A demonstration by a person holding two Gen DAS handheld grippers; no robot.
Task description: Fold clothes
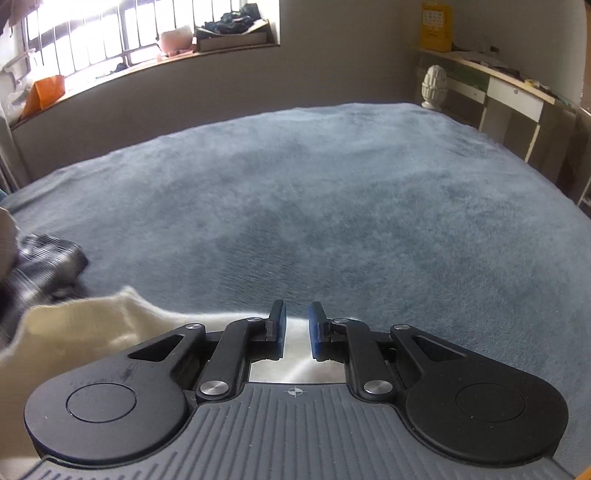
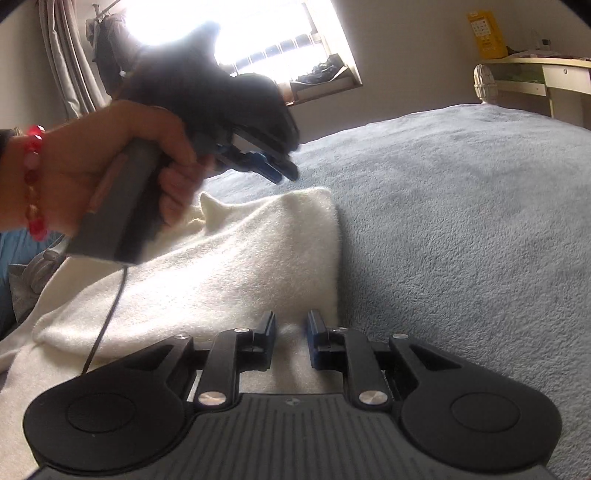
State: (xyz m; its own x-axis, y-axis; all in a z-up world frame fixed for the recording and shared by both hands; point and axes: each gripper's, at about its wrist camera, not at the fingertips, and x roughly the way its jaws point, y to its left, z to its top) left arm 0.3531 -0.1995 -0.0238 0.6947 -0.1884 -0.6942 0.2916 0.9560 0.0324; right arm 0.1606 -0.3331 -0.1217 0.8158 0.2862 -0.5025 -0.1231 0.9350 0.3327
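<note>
Cardboard box (image 1: 232,35) on windowsill holds dark clothes (image 1: 231,20).

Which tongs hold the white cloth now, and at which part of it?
The right tongs pinch the white cloth at its near edge. The left tongs are above the cloth, apart from it, holding nothing.

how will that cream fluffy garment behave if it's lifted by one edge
Probably floppy: the cream fluffy knit garment already slumps in soft folds on the blue-grey plush bed cover. It looks thick and fuzzy, so it likely grips rather than slips. Held near one edge by the right gripper, the rest would probably sag and drag.
</note>
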